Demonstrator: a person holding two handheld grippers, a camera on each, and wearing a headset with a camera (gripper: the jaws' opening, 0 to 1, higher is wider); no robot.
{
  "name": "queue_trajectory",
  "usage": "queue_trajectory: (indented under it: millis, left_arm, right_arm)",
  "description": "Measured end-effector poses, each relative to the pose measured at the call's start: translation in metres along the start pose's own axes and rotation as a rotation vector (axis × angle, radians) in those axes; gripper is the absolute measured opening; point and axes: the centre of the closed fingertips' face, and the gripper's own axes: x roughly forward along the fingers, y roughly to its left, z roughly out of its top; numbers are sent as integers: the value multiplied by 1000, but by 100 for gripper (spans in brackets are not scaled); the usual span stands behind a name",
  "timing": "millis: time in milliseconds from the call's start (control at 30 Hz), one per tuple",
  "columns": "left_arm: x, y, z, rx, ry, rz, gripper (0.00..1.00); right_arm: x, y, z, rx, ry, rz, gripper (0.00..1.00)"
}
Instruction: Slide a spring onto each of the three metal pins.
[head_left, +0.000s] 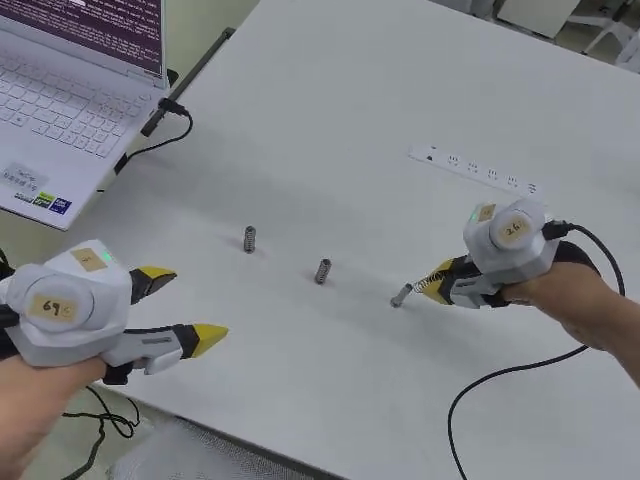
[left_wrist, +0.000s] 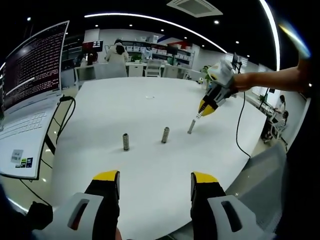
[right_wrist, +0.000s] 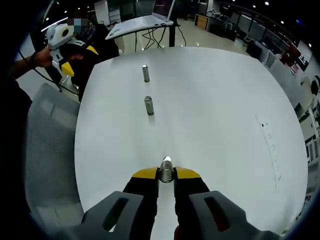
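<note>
Currently we log the last of three placements: two upright metal pins (head_left: 249, 238) (head_left: 322, 270) already wear their springs, and the third short metal pin (head_left: 400, 296) stands bare on the flat white tabletop (head_left: 350, 100). The right gripper (head_left: 438, 283) has its jaws pinched on a small coiled steel spring (right_wrist: 166, 173), held just beside that pin's top. We cannot tell whether the coil has started over the tip. We judge the next move calls for lining the coil's bore up with the pin, then pushing along its axis before letting go. The left gripper (head_left: 185, 305) hovers near the table's edge, jaws wide apart and holding nothing. The right gripper view looks straight down the coil. The left gripper view gives the side-on row of pins. The head view adds a silver laptop (head_left: 70, 90) and a white power strip (head_left: 475, 170).
</note>
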Motion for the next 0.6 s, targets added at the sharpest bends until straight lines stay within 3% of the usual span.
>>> queue_trajectory:
  millis: [600]
  left_arm:
    - [-7,5,-7,-25,10,23,51]
  right_arm:
    - [17,0,3,-43,35,34,9]
